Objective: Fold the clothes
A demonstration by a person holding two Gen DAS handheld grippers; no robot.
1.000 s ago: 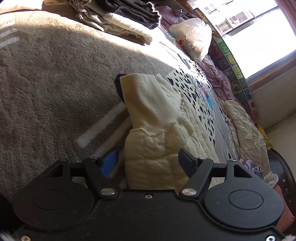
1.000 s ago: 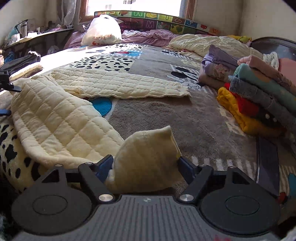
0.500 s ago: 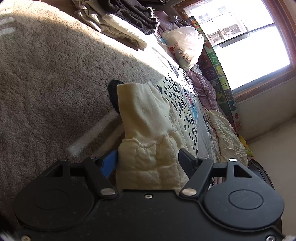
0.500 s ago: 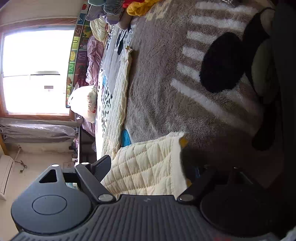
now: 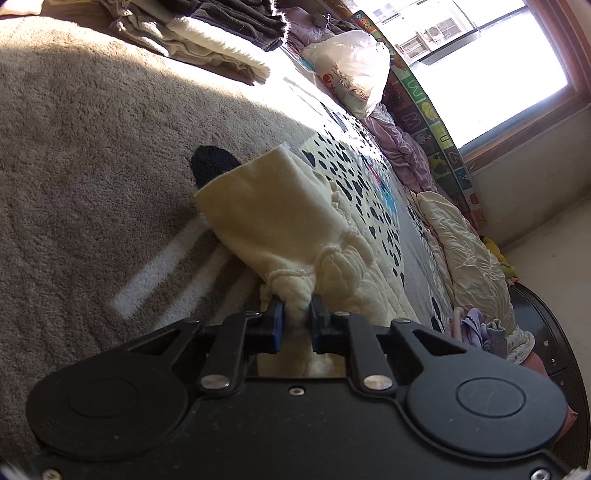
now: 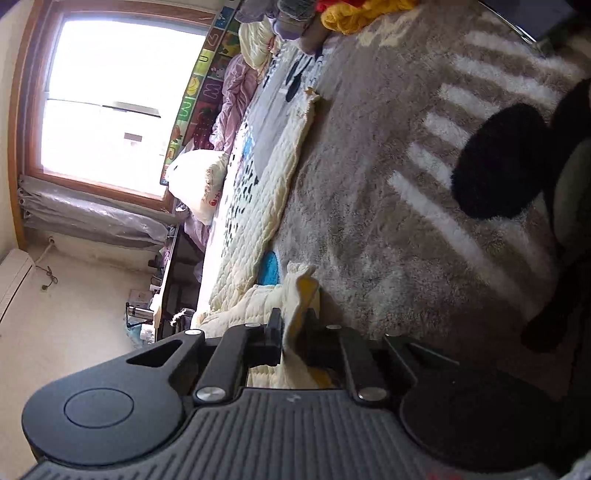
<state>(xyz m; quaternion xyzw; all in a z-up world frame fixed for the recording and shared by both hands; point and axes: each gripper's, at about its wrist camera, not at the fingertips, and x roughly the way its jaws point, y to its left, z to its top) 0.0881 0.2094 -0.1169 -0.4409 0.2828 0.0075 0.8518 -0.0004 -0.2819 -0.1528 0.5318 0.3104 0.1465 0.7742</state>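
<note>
1. Cream quilted garment (image 5: 295, 221) spread on grey plush blanket (image 5: 92, 147) of bed.
2. Left tool (image 5: 297, 314) closing, cuff bunched between jaws; a second back wide open.
3. Right tool (image 6: 293, 328) clamped tight on garment edge (image 6: 299, 295); earlier open, view upright, now rolled sideways.
4. Around: folded stack (image 5: 221, 33), white plastic bag (image 5: 351, 70), window (image 6: 110, 92), yellow clothing (image 6: 354, 14). Nothing blocking.

A lived-in home bedroom: a wide bed under a plush grey-brown blanket (image 5: 92, 155) and a spotted quilt (image 5: 369, 206), stacks of folded clothes (image 5: 221, 33) along its edges, a pink duvet (image 6: 236, 96) and alphabet play mat (image 5: 439, 136) below a sunlit wood-framed window (image 6: 110, 99)
</note>
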